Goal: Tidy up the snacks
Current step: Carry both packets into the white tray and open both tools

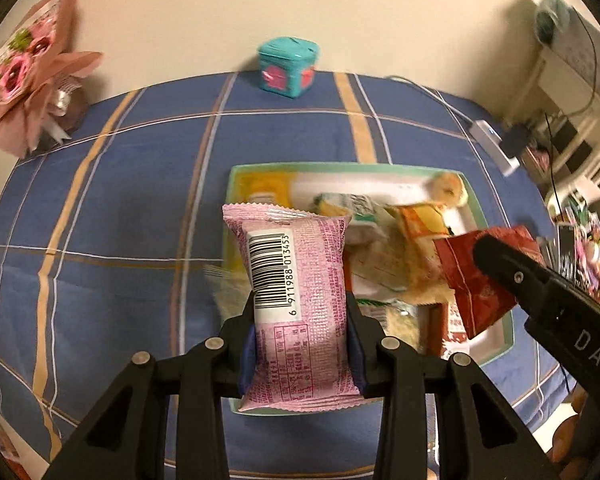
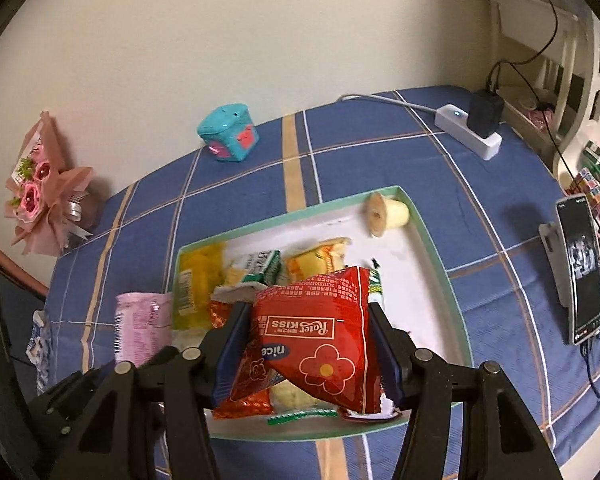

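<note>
Your left gripper (image 1: 300, 332) pinches the pink snack packet (image 1: 294, 292) by its sides, held over the near left rim of the green-edged tray (image 2: 440, 264). Your right gripper (image 2: 308, 344) squeezes the red snack packet (image 2: 320, 340) above the tray's near half, just beside the left one. Loose snacks crowd the tray's left and middle; its right side lies bare apart from a small roll (image 2: 386, 212) in the far corner. Open blue checked tablecloth (image 1: 120, 200) surrounds the tray, with a phone (image 2: 582, 268) standing near the table's right edge.
</note>
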`<action>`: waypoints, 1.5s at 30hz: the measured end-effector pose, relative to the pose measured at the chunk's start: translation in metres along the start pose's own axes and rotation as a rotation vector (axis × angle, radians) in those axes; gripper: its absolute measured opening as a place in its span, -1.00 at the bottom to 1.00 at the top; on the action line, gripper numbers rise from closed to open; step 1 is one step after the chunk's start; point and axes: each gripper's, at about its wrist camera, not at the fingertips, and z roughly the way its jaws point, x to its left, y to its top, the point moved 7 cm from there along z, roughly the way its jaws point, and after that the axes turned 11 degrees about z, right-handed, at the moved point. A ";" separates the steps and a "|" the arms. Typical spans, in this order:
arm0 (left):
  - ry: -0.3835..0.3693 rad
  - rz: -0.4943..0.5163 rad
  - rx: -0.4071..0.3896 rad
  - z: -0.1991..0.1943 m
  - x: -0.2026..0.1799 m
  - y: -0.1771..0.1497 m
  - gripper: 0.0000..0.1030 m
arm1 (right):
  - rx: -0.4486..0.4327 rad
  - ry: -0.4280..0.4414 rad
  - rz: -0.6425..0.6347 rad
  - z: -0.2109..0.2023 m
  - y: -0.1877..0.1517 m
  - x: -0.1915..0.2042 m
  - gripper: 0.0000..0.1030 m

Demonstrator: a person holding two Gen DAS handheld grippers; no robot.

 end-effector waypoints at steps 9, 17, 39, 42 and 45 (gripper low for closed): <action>-0.012 0.034 0.007 0.005 -0.014 -0.001 -0.24 | 0.022 -0.030 0.002 0.000 -0.009 -0.015 0.19; -0.001 0.064 0.047 0.025 -0.019 -0.004 -0.24 | 0.107 -0.040 0.010 0.026 -0.024 -0.019 0.19; -0.024 0.100 0.088 0.056 -0.028 -0.006 -0.22 | 0.194 -0.060 0.072 0.070 -0.031 -0.031 0.23; -0.031 0.099 0.092 0.057 -0.030 -0.005 -0.03 | 0.193 -0.071 0.069 0.070 -0.030 -0.031 0.27; -0.041 0.089 0.088 0.055 -0.029 -0.005 0.10 | 0.187 -0.076 0.080 0.069 -0.029 -0.033 0.33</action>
